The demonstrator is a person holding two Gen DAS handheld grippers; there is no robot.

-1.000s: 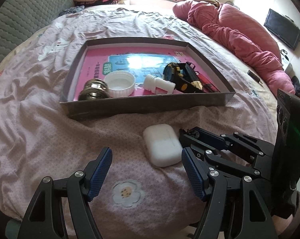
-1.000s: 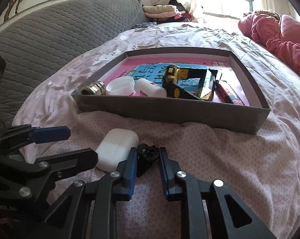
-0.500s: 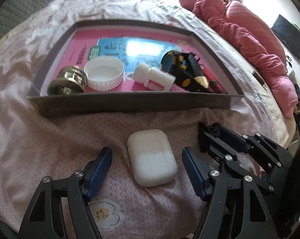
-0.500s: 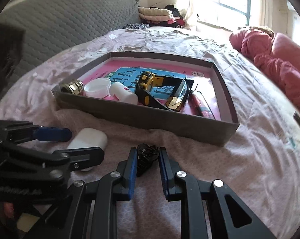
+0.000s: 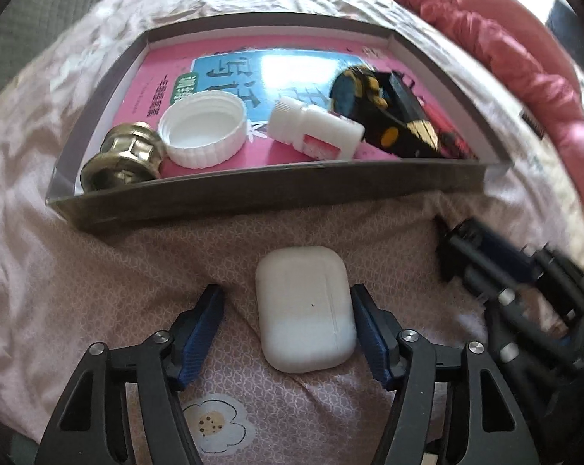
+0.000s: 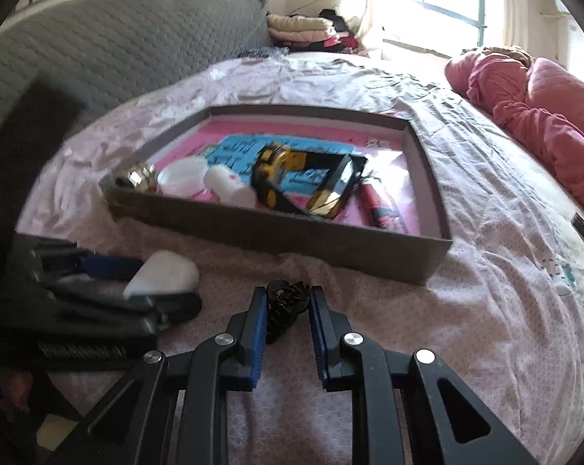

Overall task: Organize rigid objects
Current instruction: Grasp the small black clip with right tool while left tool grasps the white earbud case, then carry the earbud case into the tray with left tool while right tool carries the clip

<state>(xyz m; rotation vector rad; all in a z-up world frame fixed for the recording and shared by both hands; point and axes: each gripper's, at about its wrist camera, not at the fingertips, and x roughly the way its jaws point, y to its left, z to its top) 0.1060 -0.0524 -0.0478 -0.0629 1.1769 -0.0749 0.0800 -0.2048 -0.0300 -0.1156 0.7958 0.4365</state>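
A white earbud case lies on the pink bedsheet in front of the grey tray. My left gripper points down over it with a finger on each side. Its jaws are closing: the right pad is at the case's edge, the left pad still stands apart. In the right wrist view the case shows beside the left gripper's fingers. My right gripper is shut on a small black clip, held just above the sheet near the tray.
On a pink book in the tray lie a brass fitting, a white cap, a white bottle, a black and yellow tape measure and a red pen. A pink quilt lies at the right, a grey headboard behind.
My left gripper has moved forward and down until the white case lies between its fingers, and its jaws have narrowed. The right gripper keeps the black clip and has shifted slightly.
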